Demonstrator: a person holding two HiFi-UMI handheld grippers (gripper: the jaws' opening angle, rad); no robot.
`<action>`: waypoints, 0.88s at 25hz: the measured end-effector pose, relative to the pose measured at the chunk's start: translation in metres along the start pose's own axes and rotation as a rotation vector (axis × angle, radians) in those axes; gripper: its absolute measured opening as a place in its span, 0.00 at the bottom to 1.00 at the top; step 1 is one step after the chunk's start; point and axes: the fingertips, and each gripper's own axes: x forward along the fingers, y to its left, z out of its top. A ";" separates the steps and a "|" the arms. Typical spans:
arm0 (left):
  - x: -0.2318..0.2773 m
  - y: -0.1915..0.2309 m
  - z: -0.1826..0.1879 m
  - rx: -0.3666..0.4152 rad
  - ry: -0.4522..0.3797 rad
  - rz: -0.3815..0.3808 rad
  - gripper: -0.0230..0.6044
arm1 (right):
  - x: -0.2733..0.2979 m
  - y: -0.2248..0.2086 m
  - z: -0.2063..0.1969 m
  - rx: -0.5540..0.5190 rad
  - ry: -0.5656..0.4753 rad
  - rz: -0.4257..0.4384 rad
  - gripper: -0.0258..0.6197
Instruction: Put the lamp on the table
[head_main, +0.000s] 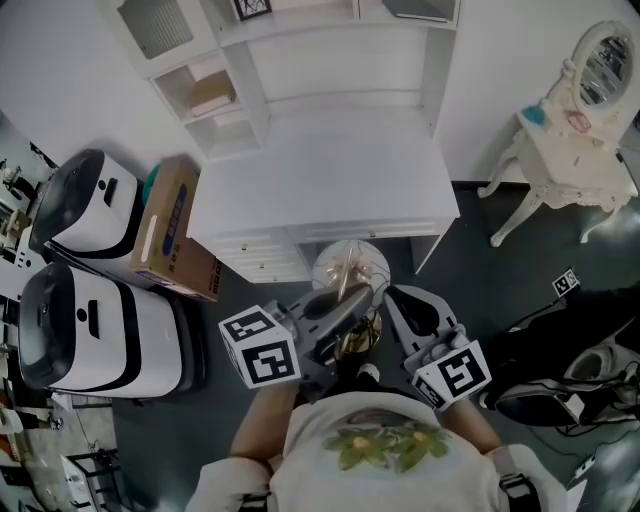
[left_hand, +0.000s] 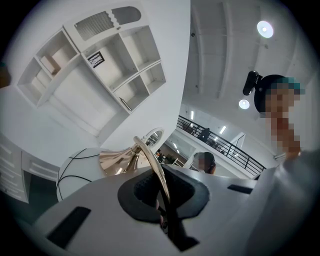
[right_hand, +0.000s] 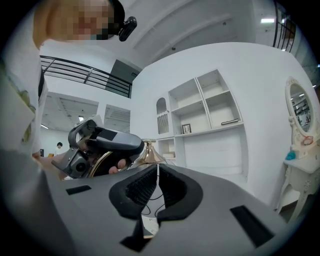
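The lamp has a white globe shade (head_main: 350, 265) with thin black lines and a curved gold arm (left_hand: 150, 160). It hangs low in front of the white desk (head_main: 320, 170), just off the desk's front edge. My left gripper (head_main: 345, 300) is shut on the gold arm, which runs up between its pads (left_hand: 162, 200); the globe (left_hand: 75, 172) and a gold cone lie beyond. Just right of the lamp, my right gripper (head_main: 395, 300) has its jaws closed to a thin slit (right_hand: 157, 182) with nothing gripped. The gold cone (right_hand: 149, 152) shows right behind it.
The desk carries a white shelf hutch (head_main: 250, 60) at its back. A cardboard box (head_main: 170, 230) and two white-and-black machines (head_main: 90, 330) stand on the left. A white vanity table with an oval mirror (head_main: 570, 150) stands on the right. Shoes and cables (head_main: 560, 390) lie on the dark floor.
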 end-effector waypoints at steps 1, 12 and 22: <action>0.001 0.003 0.002 -0.006 0.002 -0.004 0.08 | 0.003 -0.002 0.000 0.000 -0.001 -0.002 0.09; 0.022 0.047 0.032 -0.038 0.039 -0.049 0.08 | 0.052 -0.036 0.004 0.005 0.007 -0.046 0.09; 0.048 0.102 0.081 -0.008 0.081 -0.081 0.08 | 0.119 -0.081 -0.002 -0.006 0.044 -0.078 0.09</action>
